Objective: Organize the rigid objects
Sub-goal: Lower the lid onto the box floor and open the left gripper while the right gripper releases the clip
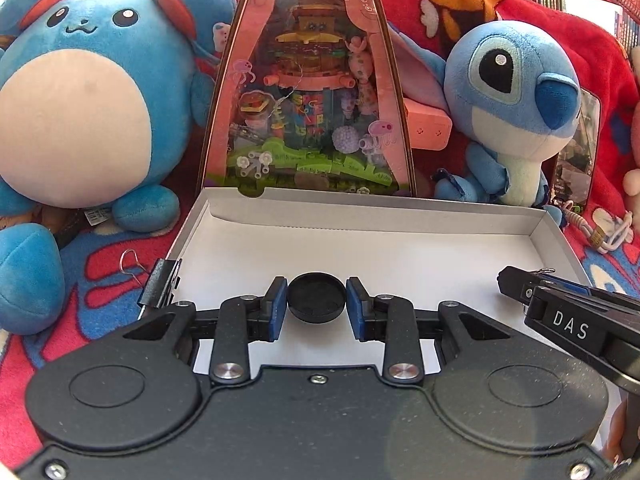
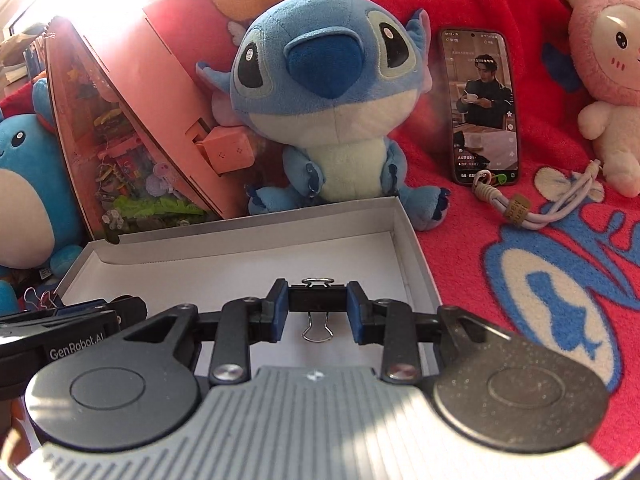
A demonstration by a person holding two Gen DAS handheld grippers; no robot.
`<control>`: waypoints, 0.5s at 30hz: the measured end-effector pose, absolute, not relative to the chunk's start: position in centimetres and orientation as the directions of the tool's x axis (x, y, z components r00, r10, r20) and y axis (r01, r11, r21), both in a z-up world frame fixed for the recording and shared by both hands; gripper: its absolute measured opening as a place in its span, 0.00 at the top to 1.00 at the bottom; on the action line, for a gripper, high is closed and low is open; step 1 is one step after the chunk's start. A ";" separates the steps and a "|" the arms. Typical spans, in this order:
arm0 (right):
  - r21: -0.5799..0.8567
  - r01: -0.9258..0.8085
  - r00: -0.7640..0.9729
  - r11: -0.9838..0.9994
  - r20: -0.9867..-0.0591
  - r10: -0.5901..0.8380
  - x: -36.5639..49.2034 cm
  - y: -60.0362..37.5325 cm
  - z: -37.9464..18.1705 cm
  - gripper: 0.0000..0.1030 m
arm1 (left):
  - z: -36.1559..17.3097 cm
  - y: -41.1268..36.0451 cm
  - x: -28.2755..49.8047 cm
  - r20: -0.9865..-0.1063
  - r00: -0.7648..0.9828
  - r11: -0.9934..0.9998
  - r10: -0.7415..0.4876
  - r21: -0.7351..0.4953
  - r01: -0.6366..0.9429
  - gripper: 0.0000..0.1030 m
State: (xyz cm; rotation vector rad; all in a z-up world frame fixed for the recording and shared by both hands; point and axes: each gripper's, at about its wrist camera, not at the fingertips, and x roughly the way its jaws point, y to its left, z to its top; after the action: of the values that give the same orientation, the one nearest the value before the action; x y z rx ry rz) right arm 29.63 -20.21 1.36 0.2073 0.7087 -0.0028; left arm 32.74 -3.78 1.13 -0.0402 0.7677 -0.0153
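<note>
A shallow white cardboard box (image 1: 400,222) lies open on a red blanket; it also shows in the right wrist view (image 2: 248,230). My left gripper (image 1: 317,304) is shut on a round black cap (image 1: 317,298) and holds it over the box's near part. My right gripper (image 2: 317,306) is shut on a black binder clip (image 2: 317,300) over the box's right part; its wire handles stick out front and back. The right gripper also shows in the left wrist view (image 1: 520,286). Another black binder clip (image 1: 160,282) lies by the box's left wall.
A blue round plush (image 1: 88,92), a pink triangular toy box (image 1: 308,80) and a blue Stitch plush (image 2: 324,96) stand behind the box. A phone (image 2: 482,106) leans on the blanket, a corded strap (image 2: 532,204) beside it. A pink bunny plush (image 2: 608,80) sits far right.
</note>
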 end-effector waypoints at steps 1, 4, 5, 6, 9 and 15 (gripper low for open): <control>0.188 0.074 0.758 0.979 -0.648 0.067 29.7 -20.2 1.3 0.65 | 1.0 -3.7 32.8 -0.697 0.717 0.999 -0.028 -0.045 -0.005 0.71; 0.185 0.078 0.746 0.980 -0.663 0.066 29.9 -20.2 1.1 0.65 | 0.7 -3.7 32.9 -0.706 0.707 0.999 -0.029 -0.052 -0.010 0.71; 0.184 0.080 0.741 0.980 -0.669 0.065 30.0 -20.2 1.0 0.65 | 0.7 -3.7 32.9 -0.708 0.705 0.999 -0.029 -0.049 -0.008 0.71; 0.185 0.082 0.739 0.979 -0.671 0.065 30.0 -20.2 1.0 0.65 | 0.6 -3.7 33.0 -0.709 0.705 0.999 -0.027 -0.045 -0.008 0.71; 0.189 0.081 0.737 0.979 -0.673 0.069 30.1 -20.3 0.9 0.65 | 0.6 -3.7 33.1 -0.709 0.704 0.999 -0.025 -0.044 -0.009 0.70; 0.173 0.074 0.726 0.982 -0.684 0.066 30.2 -20.1 0.6 0.65 | 0.5 -3.9 33.2 -0.711 0.703 0.999 -0.023 -0.036 -0.004 0.70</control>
State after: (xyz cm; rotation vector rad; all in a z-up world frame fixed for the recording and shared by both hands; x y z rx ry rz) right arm 30.22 -20.07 0.65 0.1936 0.7594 -0.0047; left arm 33.16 -3.86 0.49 -0.0358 0.7910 -0.0104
